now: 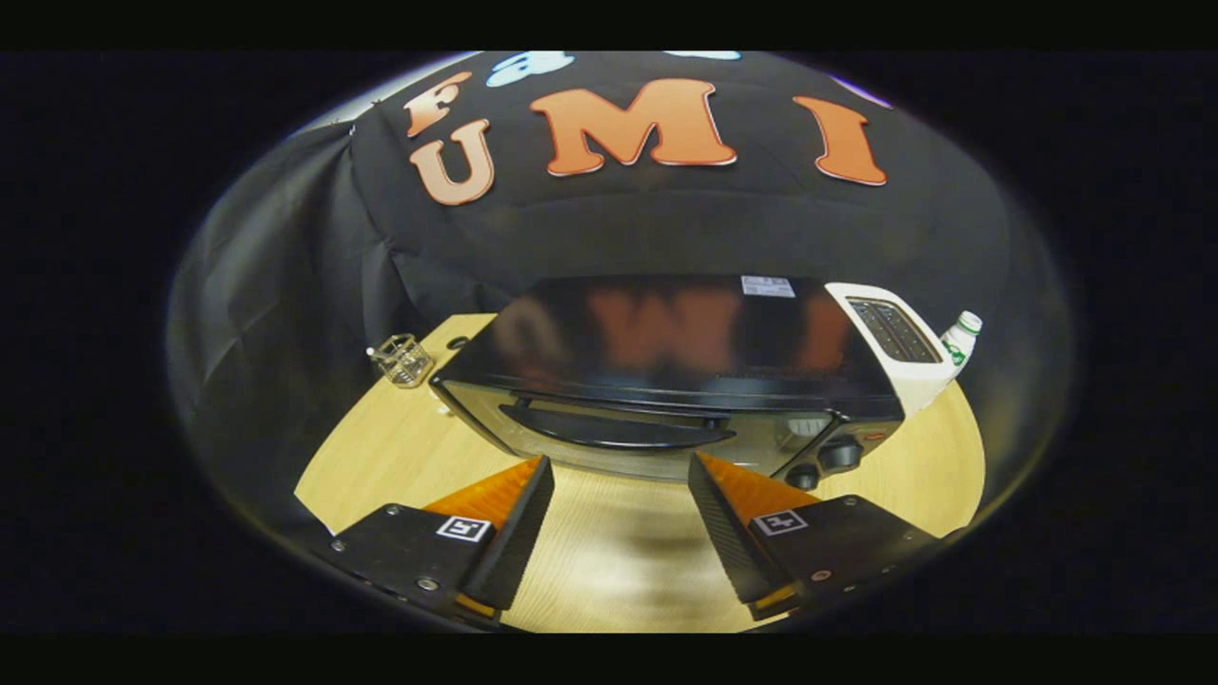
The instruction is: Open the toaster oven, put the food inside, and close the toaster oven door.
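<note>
The gripper (618,466) is hovering with fingers spread wide, empty, just before the closed black glass-fronted toaster oven (666,381); hooking its curved black door handle (618,430) squarely looks wisest.

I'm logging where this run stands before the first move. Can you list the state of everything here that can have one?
toaster oven: door shut, handle untouched
gripper: fingers open, nothing between them, just short of the handle
toaster: slots look empty
bottle: upright, cap on, behind the toaster
wire basket: upright on the table; contents unclear
</note>
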A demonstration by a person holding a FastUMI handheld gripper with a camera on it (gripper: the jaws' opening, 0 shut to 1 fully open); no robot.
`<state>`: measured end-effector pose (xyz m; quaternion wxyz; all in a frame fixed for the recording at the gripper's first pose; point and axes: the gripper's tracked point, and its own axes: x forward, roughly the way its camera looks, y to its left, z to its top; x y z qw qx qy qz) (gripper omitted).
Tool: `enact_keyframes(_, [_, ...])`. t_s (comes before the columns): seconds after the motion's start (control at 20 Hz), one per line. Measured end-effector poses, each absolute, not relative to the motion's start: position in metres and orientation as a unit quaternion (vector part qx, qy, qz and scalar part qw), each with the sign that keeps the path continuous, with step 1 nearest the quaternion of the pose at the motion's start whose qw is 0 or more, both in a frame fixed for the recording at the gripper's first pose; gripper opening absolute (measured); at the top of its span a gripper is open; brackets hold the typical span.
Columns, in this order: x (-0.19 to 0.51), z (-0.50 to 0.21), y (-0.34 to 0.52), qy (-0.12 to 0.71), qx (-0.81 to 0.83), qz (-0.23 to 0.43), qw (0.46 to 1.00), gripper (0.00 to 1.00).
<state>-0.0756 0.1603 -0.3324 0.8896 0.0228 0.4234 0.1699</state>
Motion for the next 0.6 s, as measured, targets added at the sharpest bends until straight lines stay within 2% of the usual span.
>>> enact_keyframes(0.6, [-0.008, -0.136, 0.114, 0.202, 0.009, 0.147, 0.968, 0.86])
